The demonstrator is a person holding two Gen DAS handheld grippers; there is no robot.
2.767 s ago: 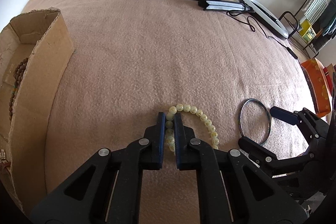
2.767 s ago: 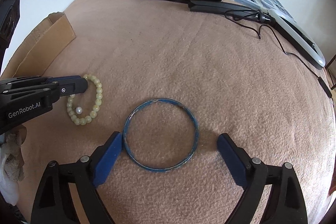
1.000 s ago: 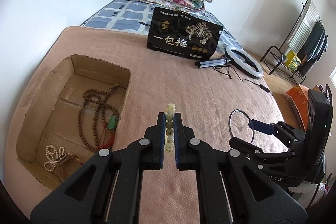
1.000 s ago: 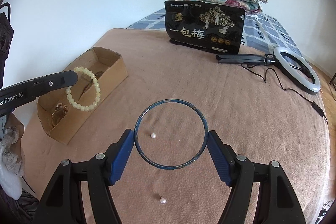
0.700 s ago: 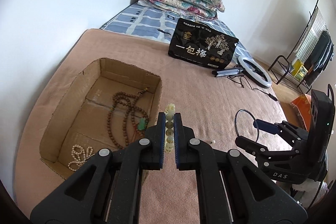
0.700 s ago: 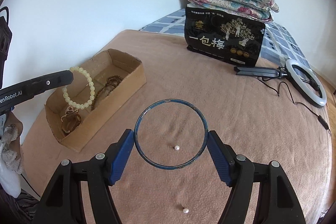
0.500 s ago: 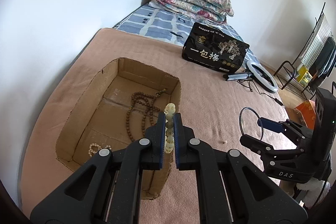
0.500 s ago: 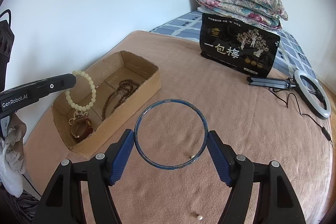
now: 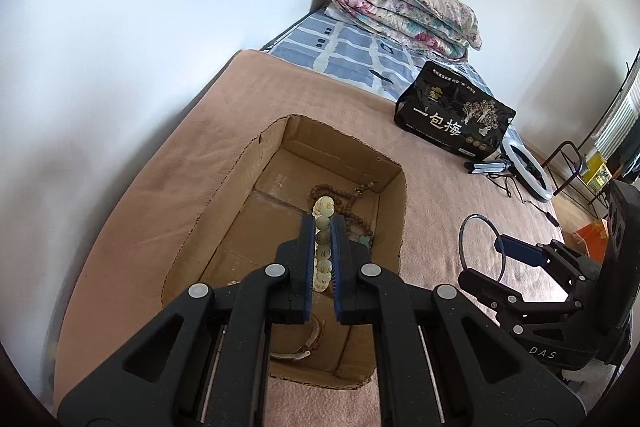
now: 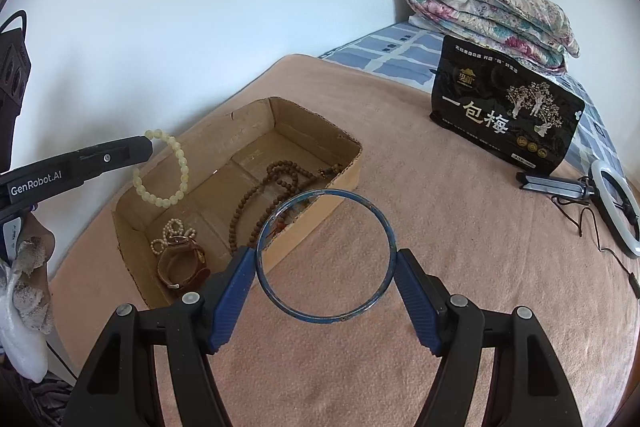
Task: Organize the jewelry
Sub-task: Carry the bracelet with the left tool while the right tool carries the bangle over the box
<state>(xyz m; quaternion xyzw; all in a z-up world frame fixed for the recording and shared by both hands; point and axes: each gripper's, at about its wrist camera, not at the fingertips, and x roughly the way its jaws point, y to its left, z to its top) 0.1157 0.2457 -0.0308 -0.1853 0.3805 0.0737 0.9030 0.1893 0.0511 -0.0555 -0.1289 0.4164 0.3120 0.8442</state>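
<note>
My left gripper is shut on a pale green bead bracelet, which hangs from its tip above the open cardboard box. The same bracelet dangles over the box's near-left part in the right wrist view. My right gripper is shut on a thin blue bangle, clamped across its width, in the air just right of the box wall. In the box lie a brown bead necklace, a white pearl string and a brown leather watch.
A pink blanket covers the bed. At the back stand a black printed bag and a folded floral quilt. A ring light with its stand and cable lies at the right. The white wall runs close along the left side.
Both grippers have carried their jewelry leftward: the bead bracelet now hangs over the box, and the bangle has come up to the box's right wall. Both grips are unchanged.
</note>
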